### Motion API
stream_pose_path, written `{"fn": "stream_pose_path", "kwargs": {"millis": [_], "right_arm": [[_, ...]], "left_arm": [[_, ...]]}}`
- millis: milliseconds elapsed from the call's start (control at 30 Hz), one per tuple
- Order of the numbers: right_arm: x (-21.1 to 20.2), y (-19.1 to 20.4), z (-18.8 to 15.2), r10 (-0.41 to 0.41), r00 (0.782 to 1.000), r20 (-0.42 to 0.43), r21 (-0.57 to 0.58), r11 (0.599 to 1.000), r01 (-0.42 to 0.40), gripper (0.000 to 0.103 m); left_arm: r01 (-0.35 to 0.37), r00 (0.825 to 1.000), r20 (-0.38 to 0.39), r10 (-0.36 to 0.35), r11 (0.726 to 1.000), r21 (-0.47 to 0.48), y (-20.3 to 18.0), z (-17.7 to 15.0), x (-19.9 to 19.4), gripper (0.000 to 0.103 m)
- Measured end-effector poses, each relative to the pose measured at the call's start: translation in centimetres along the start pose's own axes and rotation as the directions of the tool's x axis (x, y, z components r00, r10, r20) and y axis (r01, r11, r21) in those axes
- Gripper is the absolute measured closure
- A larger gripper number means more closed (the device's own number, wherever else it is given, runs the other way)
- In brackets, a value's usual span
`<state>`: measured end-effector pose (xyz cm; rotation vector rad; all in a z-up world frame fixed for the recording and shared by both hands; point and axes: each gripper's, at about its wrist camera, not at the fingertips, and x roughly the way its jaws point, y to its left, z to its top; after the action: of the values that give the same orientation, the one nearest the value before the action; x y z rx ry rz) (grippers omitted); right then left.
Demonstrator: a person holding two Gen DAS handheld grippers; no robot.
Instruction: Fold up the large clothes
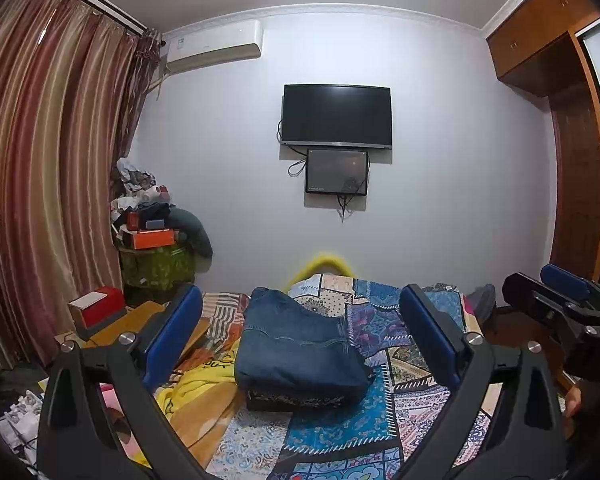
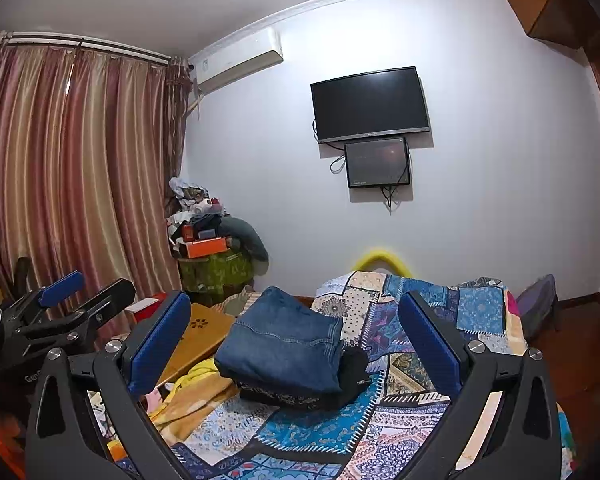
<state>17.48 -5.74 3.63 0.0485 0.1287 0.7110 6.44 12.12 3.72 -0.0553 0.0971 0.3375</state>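
Left wrist view looks down a bed covered by a patchwork quilt [image 1: 412,364] in blues, purples and pinks. The left tool [image 1: 300,324] is spread wide, its 2 blue pads [image 1: 176,332] standing well apart and holding nothing. Between them, farther along the bed, lies a pair of blue jeans [image 1: 296,344] folded into a thick block, resting on a darker folded cloth [image 1: 296,402] whose patterned edge shows beneath. A yellow garment [image 1: 204,384] lies crumpled on the bed just left of the jeans. At the right edge of this view the right tool [image 1: 560,300] appears, dark with a blue pad. Right wrist view shows the right tool [image 2: 296,332] also spread wide and holding nothing, with the folded jeans [image 2: 284,348] on the quilt [image 2: 420,360] between its pads, and the left tool [image 2: 72,300] at the left edge. On the far wall hangs a dark television [image 1: 336,114] with a smaller screen [image 1: 336,172] below it, and striped curtains [image 1: 48,160] cover the left side.
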Motion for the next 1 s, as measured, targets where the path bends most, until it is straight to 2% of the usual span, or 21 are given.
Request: {"fn": "stream_pose_path", "kwargs": {"millis": [1000], "right_arm": [[-0.14,-0.93,0.11,-0.017,1.000,-0.024,0.021,1.000,0.017,0.000]], "left_arm": [[0.014,1.000,-0.028,-0.014,1.000,-0.008,-0.27,-0.68,1.00,0.003]]}}
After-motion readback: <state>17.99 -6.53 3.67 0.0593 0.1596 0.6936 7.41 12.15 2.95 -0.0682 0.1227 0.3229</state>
